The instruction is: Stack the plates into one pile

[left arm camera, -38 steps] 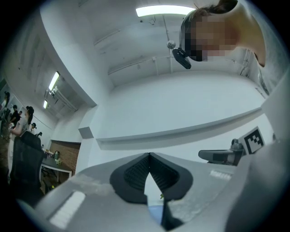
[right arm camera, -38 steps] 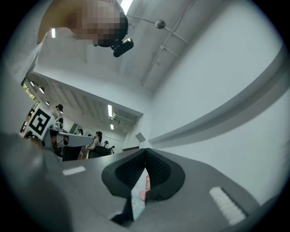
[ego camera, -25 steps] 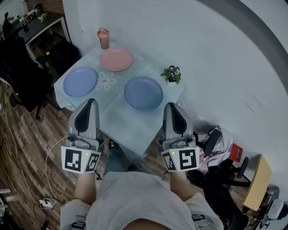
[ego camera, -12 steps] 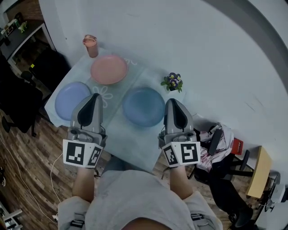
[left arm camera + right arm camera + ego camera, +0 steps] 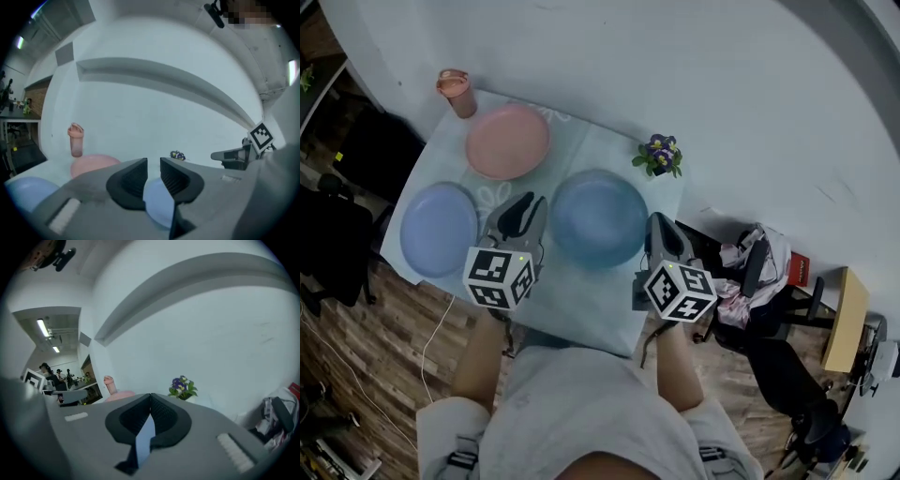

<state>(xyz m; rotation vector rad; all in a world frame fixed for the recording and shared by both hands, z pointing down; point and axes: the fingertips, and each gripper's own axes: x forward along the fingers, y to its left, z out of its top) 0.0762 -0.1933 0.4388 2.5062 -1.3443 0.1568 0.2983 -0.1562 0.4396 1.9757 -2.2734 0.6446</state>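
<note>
**Grippers.** The left gripper [image 5: 523, 202] has its jaws a narrow slot apart; they have just been opening, and nothing is between the ribbed pads [image 5: 134, 176], only a plate seen beyond the gap. The right gripper [image 5: 662, 225] has its jaws closed tip to tip and is empty. Both are grey moulded shells with dark pads, each with a marker cube at the rear, and both point nearly level, low over the table [image 5: 581, 298].

**Placement.** The grippers flank the blue plate [image 5: 598, 217], the left just beside its rim at 9 o'clock and the right at 4 o'clock. This looks like an approach to that plate, with the part-open left jaws readied to take the rim. No plate is stacked yet.

**Plates.** Taking the wall side of the table as 12 o'clock:
- The blue plate lies at 3 o'clock.
- The pale plate [image 5: 439, 228] lies at 9 o'clock.
- The pink plate [image 5: 507, 141] lies between 11 and 12 o'clock.

The three lie apart from one another. All are round, shallow and smooth with a low raised rim, and are probably plastic or glazed ware. Like shapes should nest flat.

**Surroundings.** A pink lidded cup [image 5: 456, 92] stands at the 11 o'clock corner. A small pot of purple flowers [image 5: 658, 156] stands at 2 o'clock. The table cover is pale and faintly glossy, with a daisy print.
</note>
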